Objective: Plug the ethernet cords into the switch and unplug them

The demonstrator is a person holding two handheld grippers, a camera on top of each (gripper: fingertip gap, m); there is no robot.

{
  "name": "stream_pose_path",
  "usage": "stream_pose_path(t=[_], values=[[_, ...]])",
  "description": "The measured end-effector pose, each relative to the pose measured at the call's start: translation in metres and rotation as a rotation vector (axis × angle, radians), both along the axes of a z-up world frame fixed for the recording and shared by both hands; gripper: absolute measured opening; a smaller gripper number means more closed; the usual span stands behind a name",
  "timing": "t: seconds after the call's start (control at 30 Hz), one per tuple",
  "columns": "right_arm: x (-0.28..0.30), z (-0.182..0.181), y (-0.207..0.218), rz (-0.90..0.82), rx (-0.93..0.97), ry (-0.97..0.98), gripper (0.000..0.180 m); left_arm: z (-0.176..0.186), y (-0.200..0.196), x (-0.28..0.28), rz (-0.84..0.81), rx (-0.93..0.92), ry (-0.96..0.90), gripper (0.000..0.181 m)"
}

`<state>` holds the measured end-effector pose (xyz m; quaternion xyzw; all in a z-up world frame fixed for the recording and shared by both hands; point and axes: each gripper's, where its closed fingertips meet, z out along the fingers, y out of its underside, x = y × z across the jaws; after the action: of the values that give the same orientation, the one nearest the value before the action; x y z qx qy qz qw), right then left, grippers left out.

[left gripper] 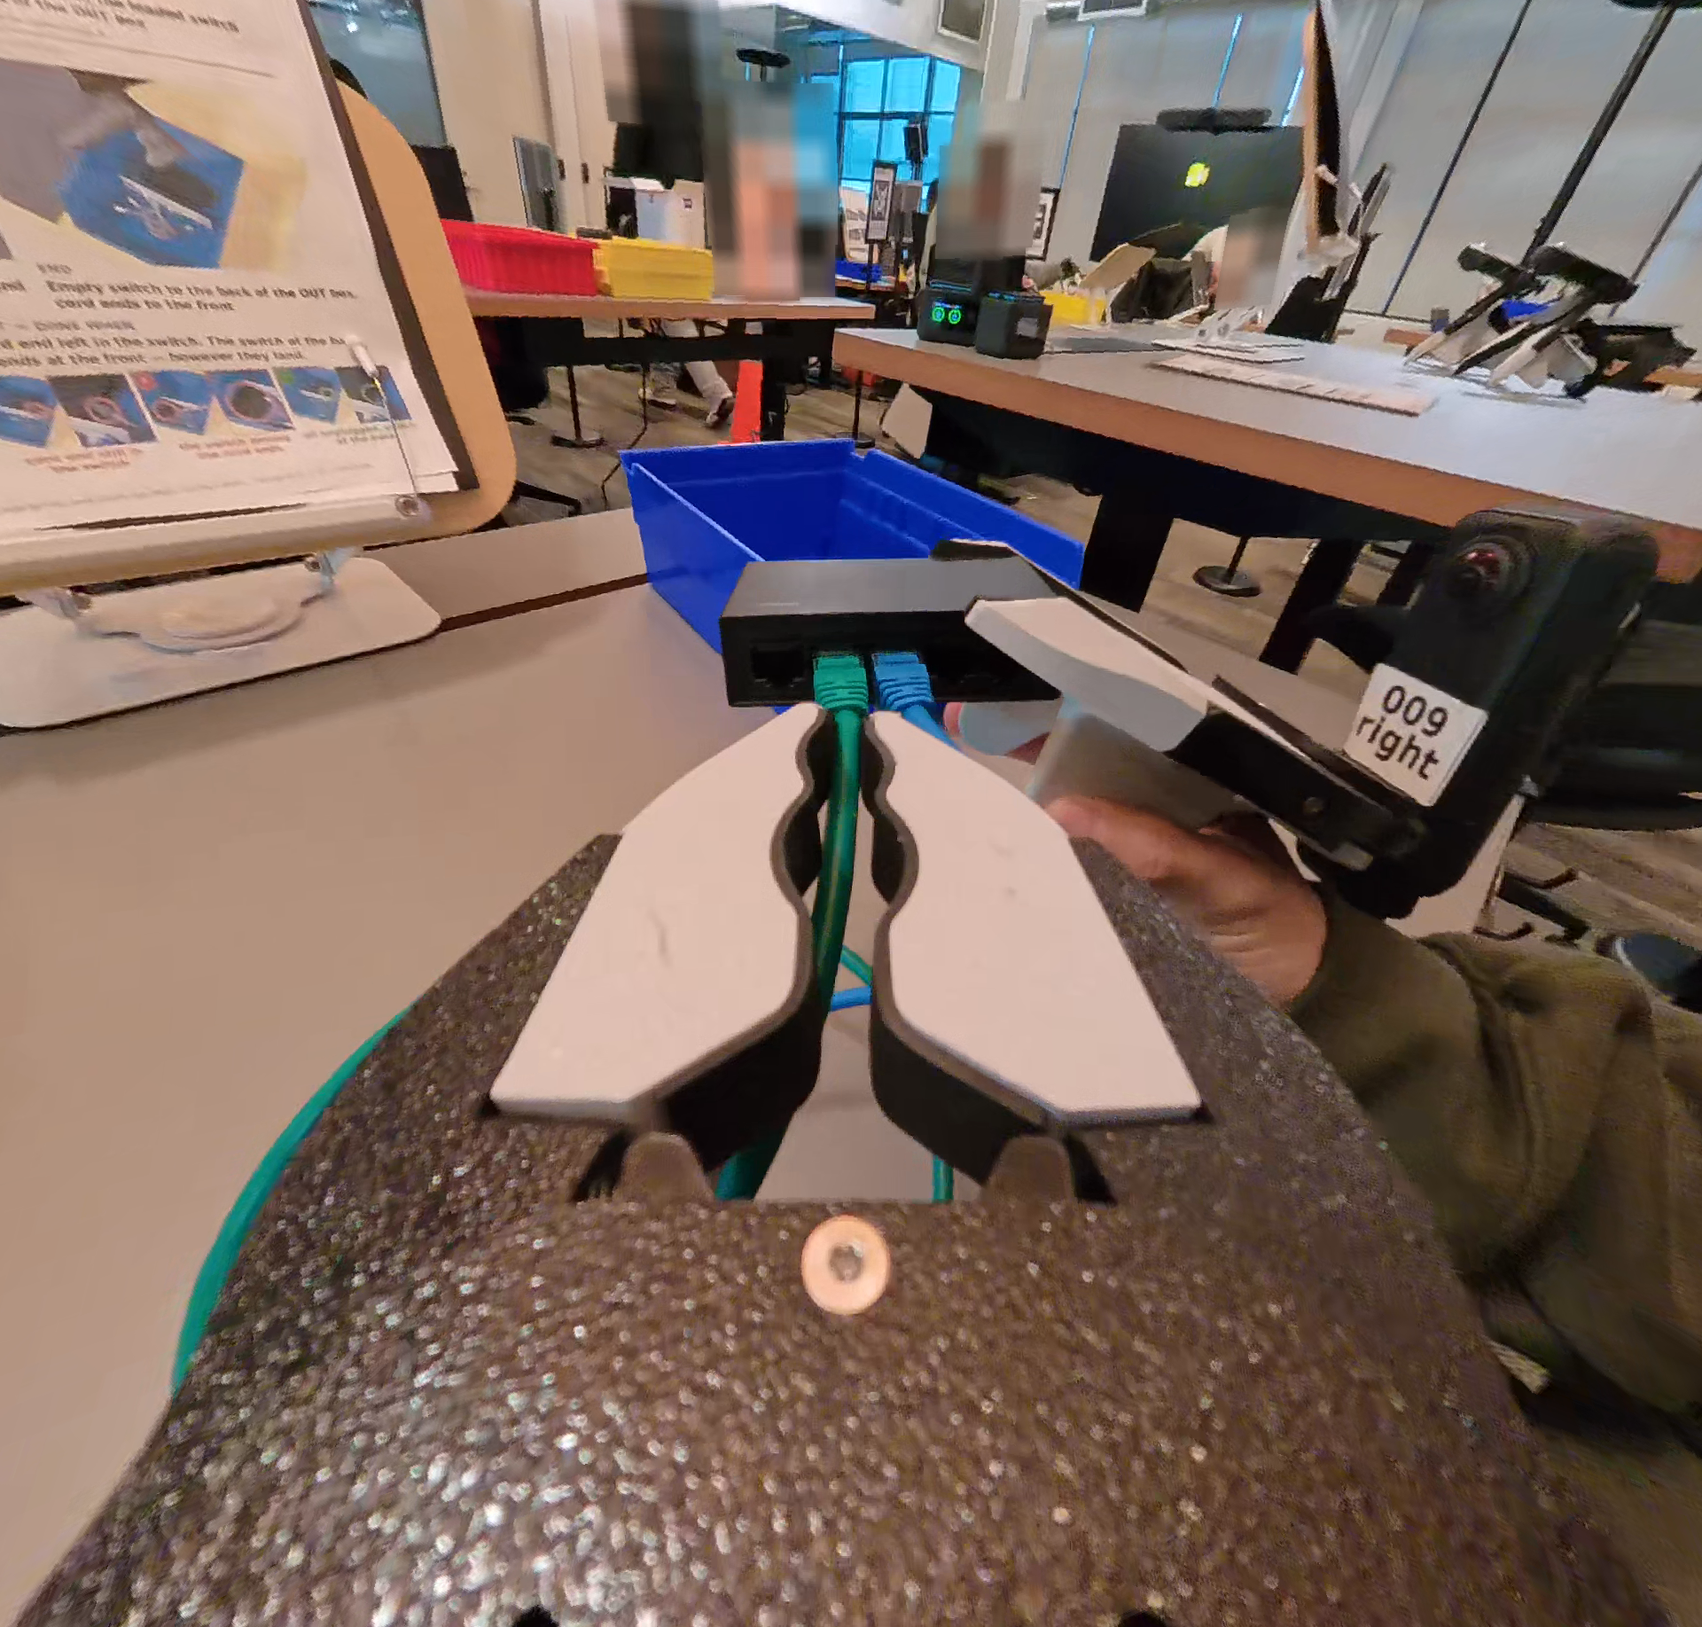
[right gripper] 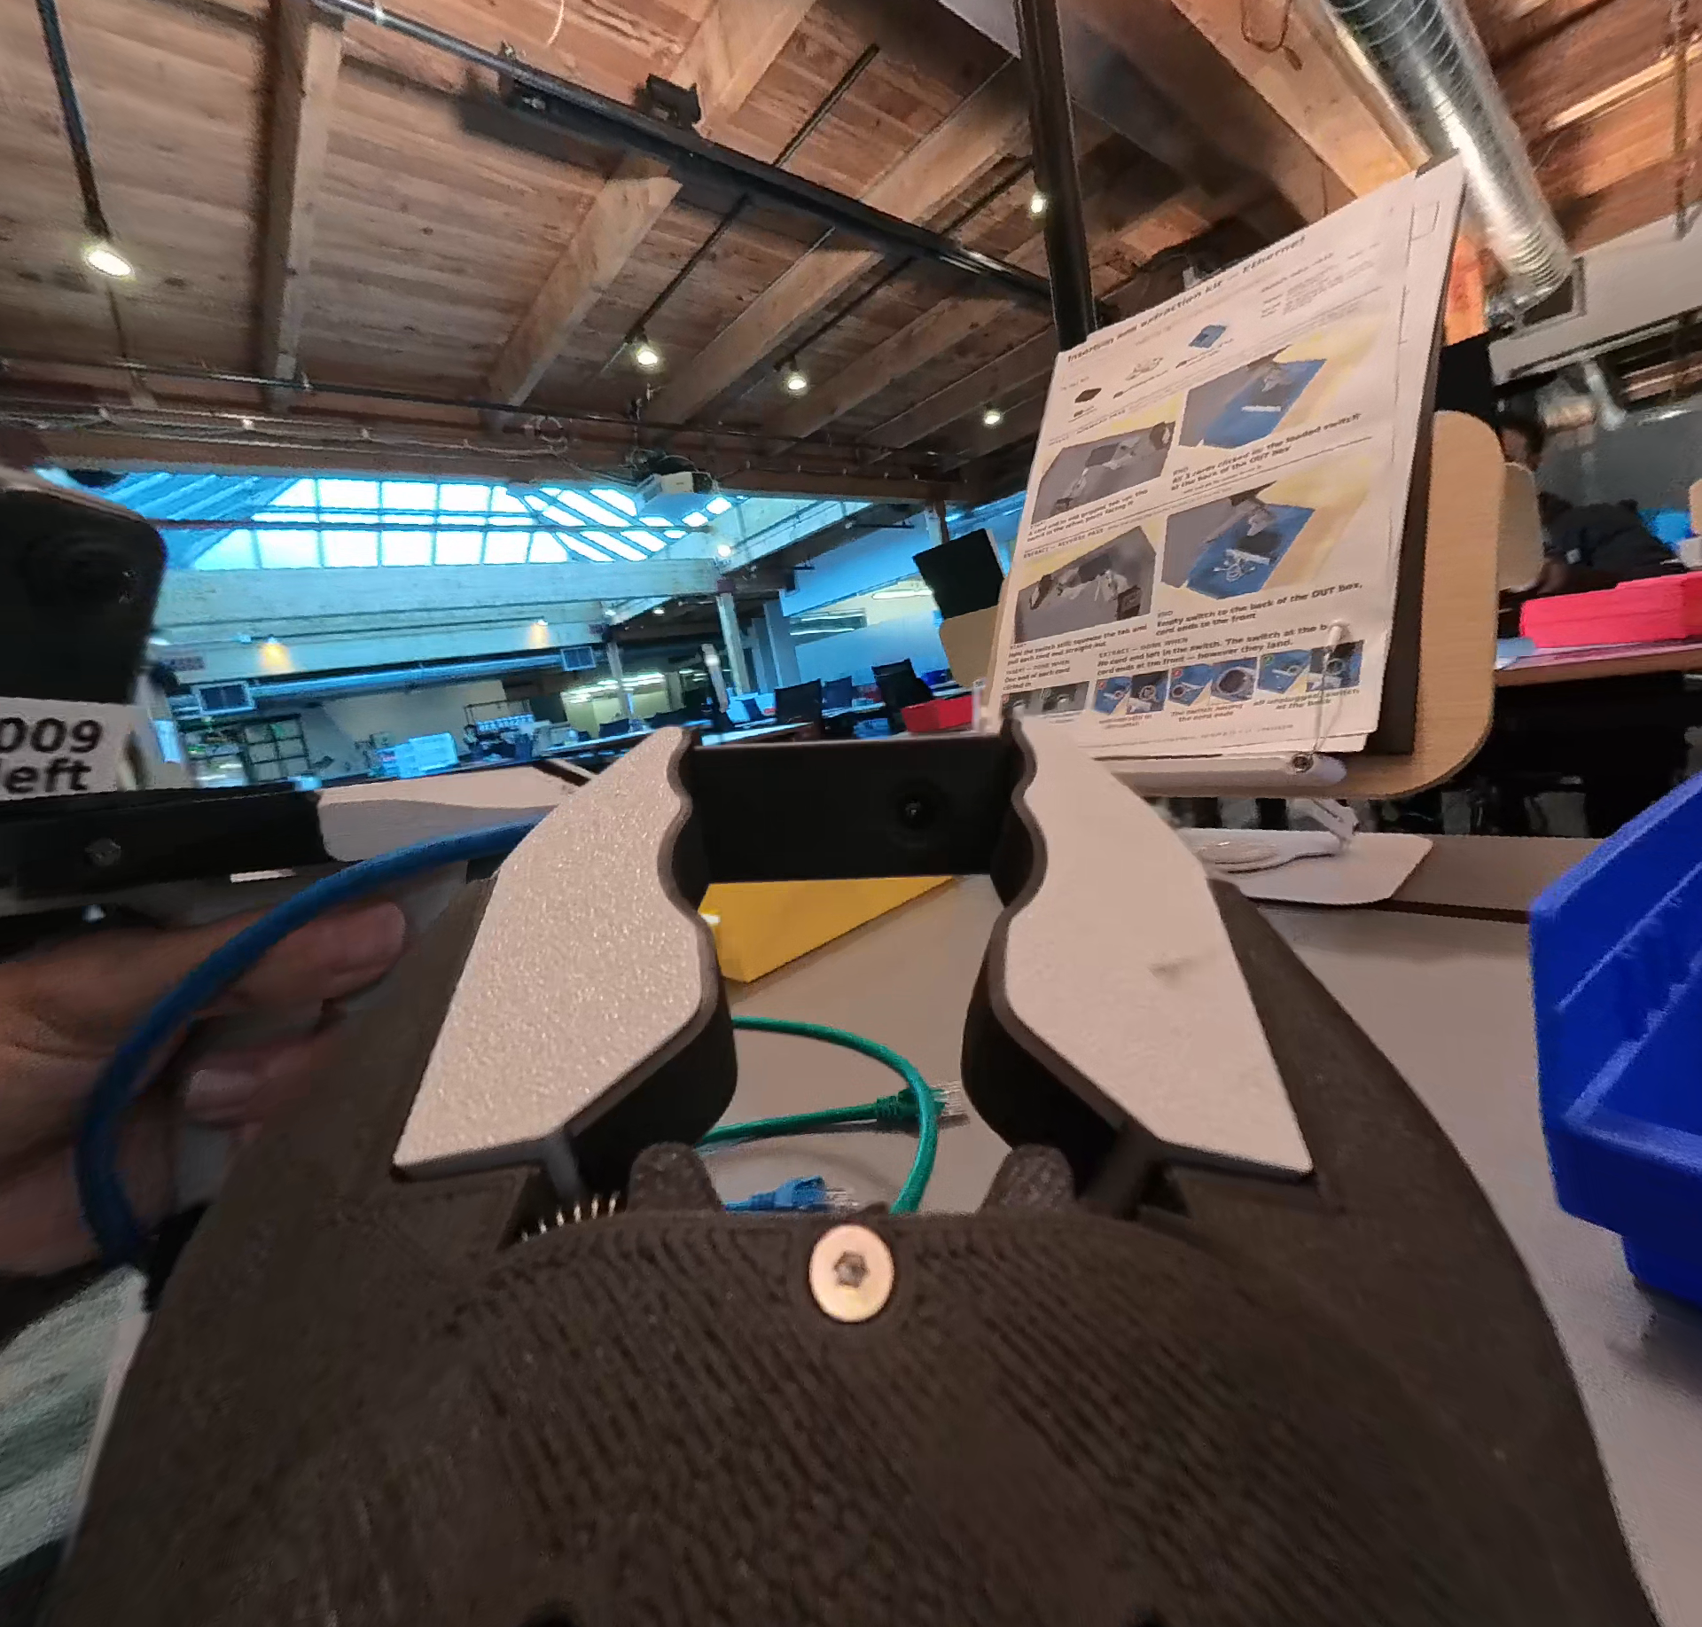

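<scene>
A black switch (left gripper: 875, 602) is held just above the grey table (left gripper: 322, 846), clamped from the right by my right gripper (left gripper: 976, 671). In the right wrist view the switch (right gripper: 847, 809) spans the gap between that gripper's fingertips (right gripper: 852, 814). A green plug (left gripper: 840, 675) and a blue plug (left gripper: 901, 675) sit side by side in the switch's front ports. My left gripper (left gripper: 843, 728) is closed around the green cord (left gripper: 836, 846) just behind its plug. The blue cord (right gripper: 184, 966) loops off to the left. The cords' free ends, green (right gripper: 926, 1102) and blue (right gripper: 792, 1200), lie on the table.
An open blue bin (left gripper: 700, 514) stands right behind the switch and shows at the right in the right wrist view (right gripper: 1621, 1076). An instruction sheet on a stand (left gripper: 184, 247) is at the back left. A yellow bin (right gripper: 810, 919) lies beyond the switch. A person's hand (left gripper: 1197, 883) holds the right gripper.
</scene>
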<state>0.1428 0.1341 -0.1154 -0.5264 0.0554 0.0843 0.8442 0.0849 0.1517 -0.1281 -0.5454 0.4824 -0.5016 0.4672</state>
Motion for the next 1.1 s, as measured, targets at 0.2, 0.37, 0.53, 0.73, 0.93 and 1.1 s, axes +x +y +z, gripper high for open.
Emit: stream_pose_path(t=[0.2,0.37,0.53,0.73,0.93,1.1], values=[[-0.002,-0.008,0.005,0.07,-0.009,0.071,0.062,-0.002,0.004,-0.001,-0.007,0.045,0.019,0.004],[0.0,-0.012,0.006,0.064,-0.013,0.08,0.062,-0.004,0.006,0.002,-0.014,0.003,0.008,0.004],[0.0,-0.007,0.002,0.095,0.02,0.015,0.062,0.008,-0.001,0.001,0.022,0.155,-0.049,0.004],[-0.003,0.002,-0.003,0.105,0.063,-0.03,0.061,0.026,-0.01,-0.001,0.032,0.358,-0.079,0.004],[-0.005,-0.003,0.001,0.092,-0.001,-0.074,0.066,0.029,-0.013,-0.003,0.007,0.429,-0.062,0.004],[-0.003,0.003,-0.002,0.065,0.008,-0.097,0.068,0.025,-0.008,-0.007,0.006,0.464,-0.019,0.004]])
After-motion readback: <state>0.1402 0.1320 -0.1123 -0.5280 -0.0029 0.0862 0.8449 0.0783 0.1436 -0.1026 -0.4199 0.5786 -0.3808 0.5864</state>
